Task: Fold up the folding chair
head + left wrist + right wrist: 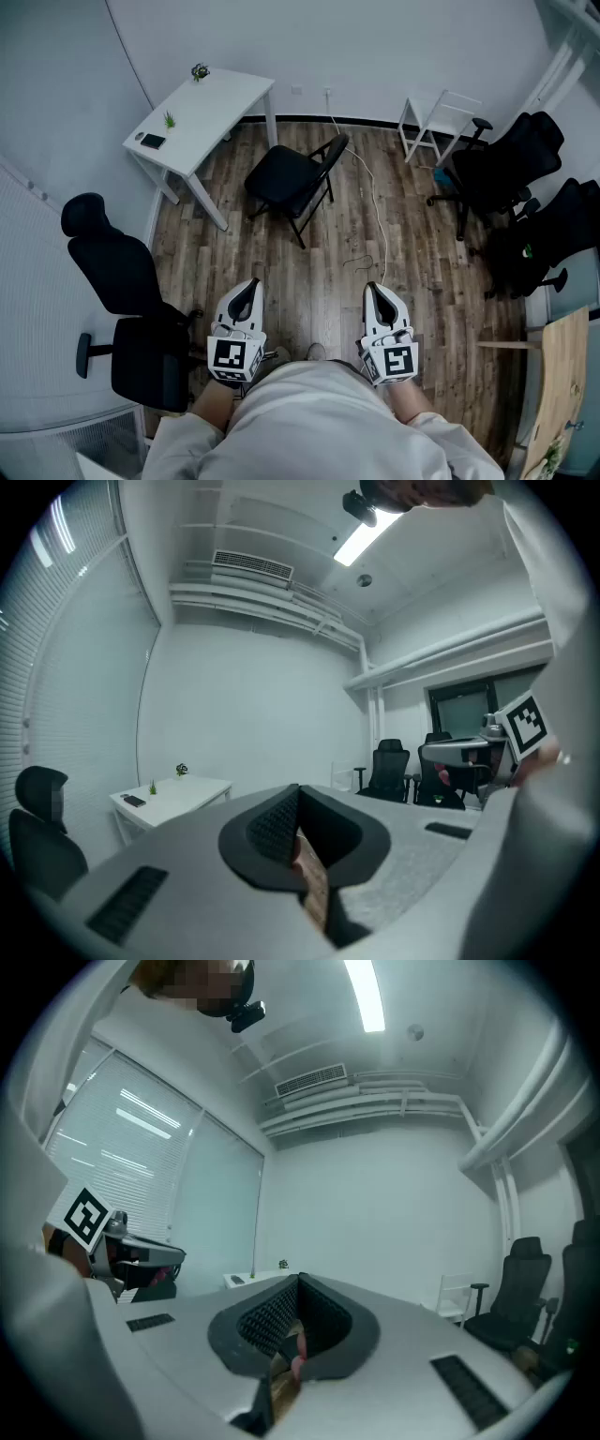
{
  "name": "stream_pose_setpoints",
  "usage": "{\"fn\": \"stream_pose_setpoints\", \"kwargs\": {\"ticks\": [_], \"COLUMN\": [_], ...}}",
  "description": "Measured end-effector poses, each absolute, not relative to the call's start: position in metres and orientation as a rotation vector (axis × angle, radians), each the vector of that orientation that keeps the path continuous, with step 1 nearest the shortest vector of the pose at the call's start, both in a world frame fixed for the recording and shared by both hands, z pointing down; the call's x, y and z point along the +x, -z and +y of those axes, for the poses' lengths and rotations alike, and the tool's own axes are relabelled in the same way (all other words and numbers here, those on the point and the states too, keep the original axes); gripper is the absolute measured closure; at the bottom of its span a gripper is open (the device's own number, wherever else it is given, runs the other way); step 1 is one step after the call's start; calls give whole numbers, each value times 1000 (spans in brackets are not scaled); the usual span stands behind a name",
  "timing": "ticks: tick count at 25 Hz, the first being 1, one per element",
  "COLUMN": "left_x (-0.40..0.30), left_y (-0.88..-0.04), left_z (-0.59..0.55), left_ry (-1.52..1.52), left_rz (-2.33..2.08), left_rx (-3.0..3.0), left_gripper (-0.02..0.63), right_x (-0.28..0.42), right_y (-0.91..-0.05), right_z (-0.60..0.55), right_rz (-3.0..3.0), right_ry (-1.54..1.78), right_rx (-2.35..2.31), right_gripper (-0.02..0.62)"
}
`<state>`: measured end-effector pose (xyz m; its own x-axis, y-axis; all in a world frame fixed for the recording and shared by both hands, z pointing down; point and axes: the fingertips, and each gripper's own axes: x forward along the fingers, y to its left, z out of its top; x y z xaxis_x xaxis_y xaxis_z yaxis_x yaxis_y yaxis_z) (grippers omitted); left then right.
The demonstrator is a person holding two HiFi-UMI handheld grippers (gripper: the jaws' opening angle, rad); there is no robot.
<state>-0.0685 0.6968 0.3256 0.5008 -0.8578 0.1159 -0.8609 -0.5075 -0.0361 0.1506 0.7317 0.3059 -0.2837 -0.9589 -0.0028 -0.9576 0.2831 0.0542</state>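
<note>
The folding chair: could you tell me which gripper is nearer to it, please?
Left, slightly. In the head view the left gripper is almost straight below the folding chair; the right gripper is below and off to its right. Neither touches it.

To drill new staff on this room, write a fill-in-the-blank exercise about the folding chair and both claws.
1. With its seat down, the folding chair stands ____ on the floor.
2. The left claw and the right claw are empty, and both are ____.
3. The desk beside the chair is ____ in colour.

Missing words: open; shut; white.
</note>
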Motion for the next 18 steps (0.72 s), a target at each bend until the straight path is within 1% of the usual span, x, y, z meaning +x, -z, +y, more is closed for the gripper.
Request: {"fn": "stream_pose_setpoints", "kwargs": {"ticks": [3, 12, 18], "left_x": [-74, -76, -74], "left_y": [-326, -331, -329], "left_z": [696, 698, 699], "left_ry": [-190, -202, -194], "left_rz": [-1545, -1545, -1537], "left_rx": [2694, 2683, 2693], "left_gripper": [598, 600, 598], "right_x": [146, 149, 150], "right_y": [-315, -311, -312], "right_z": [735, 736, 737], "right_rz": [-2461, -2493, -2504], "right_ry": [23, 66, 34], "right_rx": [1828, 1870, 1866], "right_gripper": [577, 577, 577]}}
